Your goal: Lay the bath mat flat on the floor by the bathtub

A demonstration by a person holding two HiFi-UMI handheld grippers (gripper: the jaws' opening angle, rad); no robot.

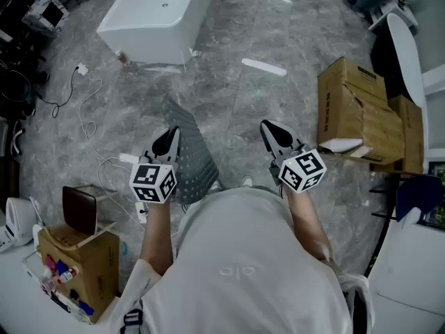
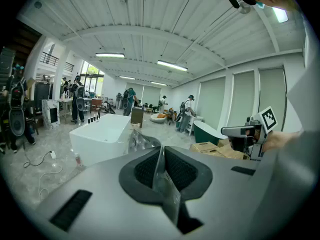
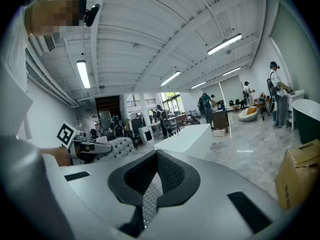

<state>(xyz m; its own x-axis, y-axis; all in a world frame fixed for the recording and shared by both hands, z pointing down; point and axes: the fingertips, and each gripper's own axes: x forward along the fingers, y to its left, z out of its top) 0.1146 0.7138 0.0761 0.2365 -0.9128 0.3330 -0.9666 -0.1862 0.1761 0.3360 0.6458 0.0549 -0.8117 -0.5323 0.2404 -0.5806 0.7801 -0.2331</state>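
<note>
The grey, dotted bath mat hangs off the floor in front of the person. My left gripper is shut on its edge. In the left gripper view the thin sheet of the mat runs between the pressed pads of the left gripper. My right gripper is held level with it to the right. In the right gripper view a dotted strip of mat lies between the closed pads of the right gripper. The white bathtub stands on the marble floor ahead and to the left.
Stacked cardboard boxes stand to the right. A white cable trails over the floor at left. A cardboard box of small items sits near left. People stand far behind the tub. A dark green tub is at far right.
</note>
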